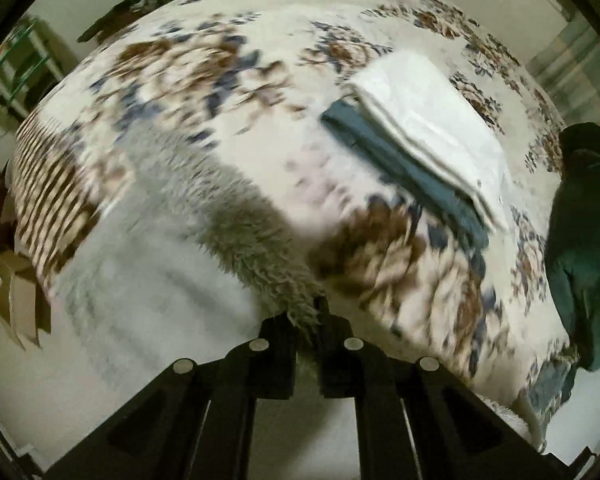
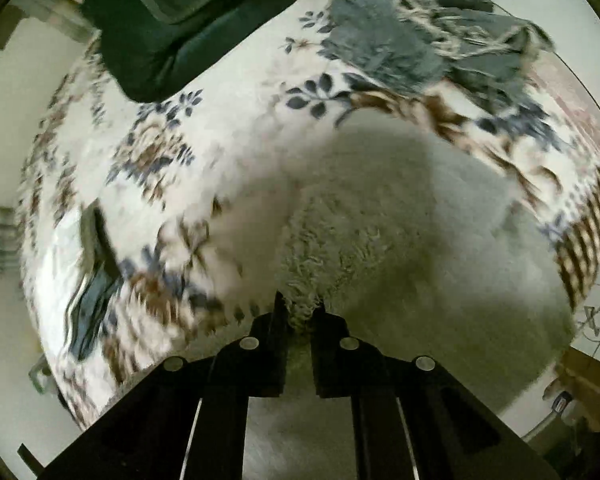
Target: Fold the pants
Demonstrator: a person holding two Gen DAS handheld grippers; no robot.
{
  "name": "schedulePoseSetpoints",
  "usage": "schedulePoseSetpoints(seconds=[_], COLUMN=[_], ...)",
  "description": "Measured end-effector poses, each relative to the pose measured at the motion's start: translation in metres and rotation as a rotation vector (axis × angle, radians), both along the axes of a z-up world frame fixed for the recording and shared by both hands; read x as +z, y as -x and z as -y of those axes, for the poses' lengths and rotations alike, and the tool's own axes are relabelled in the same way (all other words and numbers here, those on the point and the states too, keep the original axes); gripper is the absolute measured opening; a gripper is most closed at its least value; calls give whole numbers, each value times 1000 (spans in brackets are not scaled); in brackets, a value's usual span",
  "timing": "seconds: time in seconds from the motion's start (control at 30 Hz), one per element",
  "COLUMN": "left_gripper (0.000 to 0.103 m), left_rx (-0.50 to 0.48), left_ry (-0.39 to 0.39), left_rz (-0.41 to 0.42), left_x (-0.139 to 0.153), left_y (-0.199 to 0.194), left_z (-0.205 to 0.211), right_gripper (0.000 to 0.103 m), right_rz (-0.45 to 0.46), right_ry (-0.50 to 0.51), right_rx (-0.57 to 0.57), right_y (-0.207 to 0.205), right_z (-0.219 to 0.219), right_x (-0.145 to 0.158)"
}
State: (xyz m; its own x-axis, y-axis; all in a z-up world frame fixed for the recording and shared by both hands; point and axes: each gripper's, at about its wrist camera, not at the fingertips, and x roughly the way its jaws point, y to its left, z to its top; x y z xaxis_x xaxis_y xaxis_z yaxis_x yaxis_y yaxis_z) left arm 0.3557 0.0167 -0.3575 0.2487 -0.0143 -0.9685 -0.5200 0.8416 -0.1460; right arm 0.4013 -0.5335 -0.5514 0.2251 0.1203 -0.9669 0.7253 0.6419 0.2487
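Note:
Fuzzy grey-white pants (image 1: 204, 216) lie on a flower-patterned bedspread (image 1: 228, 60). In the left wrist view they stretch from the gripper toward the upper left. My left gripper (image 1: 306, 312) is shut on a fluffy edge of the pants. In the right wrist view the same pants (image 2: 400, 208) spread ahead and to the right. My right gripper (image 2: 300, 312) is shut on their shaggy edge. Both views are blurred by motion.
A folded white cloth (image 1: 432, 128) lies on a folded blue-grey one (image 1: 404, 168) on the bed. A dark green garment (image 1: 588, 232) hangs over the bed's right edge and shows in the right wrist view (image 2: 172, 20). A frayed grey cloth (image 2: 400, 48) lies beyond. Cardboard boxes (image 1: 16, 304) stand beside the bed.

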Motion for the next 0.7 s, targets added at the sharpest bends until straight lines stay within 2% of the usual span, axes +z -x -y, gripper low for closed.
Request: schedulePoseSetpoints(seconds=[0.03,0.17,0.23,0.43,0.57,0.6,0.67,0.7], left_gripper=[5,5,5,6,9,9,10,10], left_rx=[16,78,105,186,203,206,210,213], left_ry=[8,22,20,43,49,58,59,54], left_rz=[2,-30,-62,-162,-174,-165,-124,-109], left_x=[5,-38,-56,-136,-156,-154,-140,-133], left_y=[29,84,109,163,171,172,174,175], left_z=[-1,-37,-38,-44,-44,-44,-41,-39], right_gripper=[10,10,10,10,10,13,37,43], right_rz=[7,-16,-58,-167,-224,-234,-250,-246], right_ry=[3,21,19,18,19,3,-45,-69], right_rx=[12,74,108,154,199,210,218,211], right_y=[19,102,143,202,219,223,234,240], right_z=[1,15,21,30,30,32,38,43], right_x=[8,21,16,-32,-66,-72,-75,-72])
